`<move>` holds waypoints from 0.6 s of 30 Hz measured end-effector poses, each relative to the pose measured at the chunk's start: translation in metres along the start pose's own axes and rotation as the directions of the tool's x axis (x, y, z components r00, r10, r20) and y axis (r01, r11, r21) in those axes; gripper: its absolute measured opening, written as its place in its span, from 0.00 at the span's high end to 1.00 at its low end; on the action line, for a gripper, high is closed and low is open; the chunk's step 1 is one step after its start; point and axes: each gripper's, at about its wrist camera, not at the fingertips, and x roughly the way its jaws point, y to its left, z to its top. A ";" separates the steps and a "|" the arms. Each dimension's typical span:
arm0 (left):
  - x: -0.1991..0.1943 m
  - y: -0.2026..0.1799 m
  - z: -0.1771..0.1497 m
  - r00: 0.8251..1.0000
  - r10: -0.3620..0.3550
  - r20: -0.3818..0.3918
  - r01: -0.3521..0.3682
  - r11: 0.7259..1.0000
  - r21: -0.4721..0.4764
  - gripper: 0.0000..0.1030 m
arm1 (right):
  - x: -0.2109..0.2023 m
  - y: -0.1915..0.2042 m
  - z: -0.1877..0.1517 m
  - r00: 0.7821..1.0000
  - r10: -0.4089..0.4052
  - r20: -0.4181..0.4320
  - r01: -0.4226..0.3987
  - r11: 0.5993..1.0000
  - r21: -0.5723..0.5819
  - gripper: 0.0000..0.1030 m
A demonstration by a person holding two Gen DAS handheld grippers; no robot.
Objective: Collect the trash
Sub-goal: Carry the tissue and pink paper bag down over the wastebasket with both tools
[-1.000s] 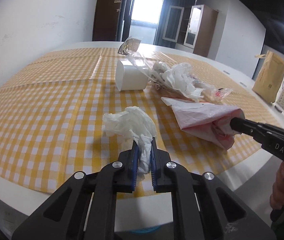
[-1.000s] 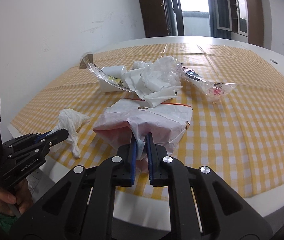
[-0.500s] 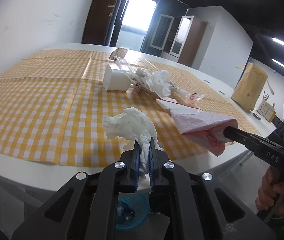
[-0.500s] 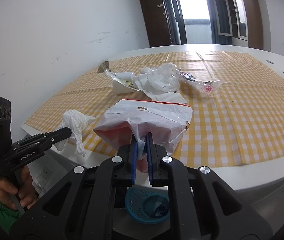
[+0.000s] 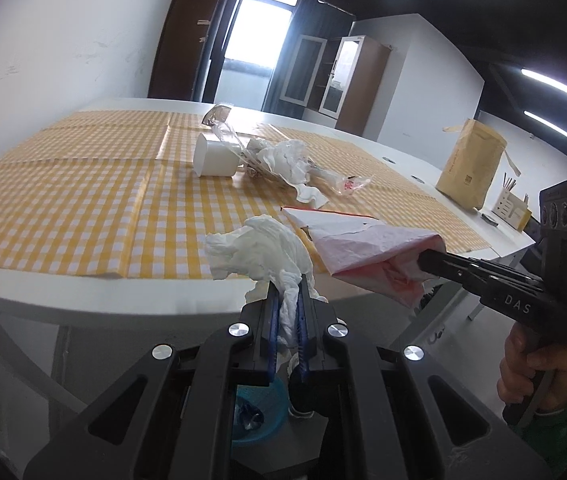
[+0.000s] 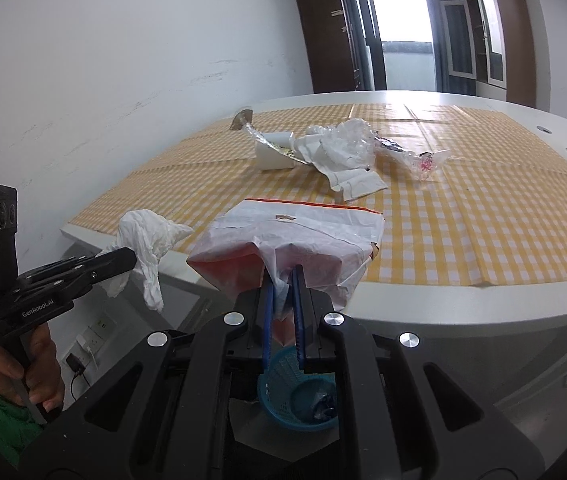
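Observation:
My left gripper (image 5: pixel 286 280) is shut on a crumpled white tissue (image 5: pixel 259 252), held in the air off the table's front edge; both also show in the right wrist view, gripper (image 6: pixel 123 258) and tissue (image 6: pixel 149 236). My right gripper (image 6: pixel 282 276) is shut on a white and pink paper bag (image 6: pixel 295 240), also off the edge; it shows in the left wrist view (image 5: pixel 363 248). A blue basket (image 6: pixel 297 394) with some trash stands on the floor below, partly hidden by the gripper; it also shows in the left wrist view (image 5: pixel 257 408).
On the yellow checked tablecloth (image 5: pixel 83 184) lie a white cup (image 5: pixel 215 158), crumpled white plastic (image 5: pixel 287 160) and clear wrappers (image 5: pixel 347 184). A brown envelope (image 5: pixel 469 168) stands far right. A wall socket (image 6: pixel 91 342) is low on the left wall.
Both grippers have pulled back from the table and past its front edge, each still holding its trash. The blue basket on the floor has come into view beneath them.

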 end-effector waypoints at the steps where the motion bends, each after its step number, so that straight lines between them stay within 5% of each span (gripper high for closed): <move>1: -0.004 0.000 -0.003 1.000 -0.003 -0.002 0.003 1.000 0.001 0.93 | -0.003 0.002 -0.003 1.000 0.001 -0.002 -0.001 1.000 -0.004 0.92; 18: -0.020 -0.017 -0.035 0.999 -0.017 -0.049 0.020 0.998 0.060 0.93 | -0.034 0.021 -0.057 0.998 -0.009 -0.070 0.006 0.999 -0.045 0.92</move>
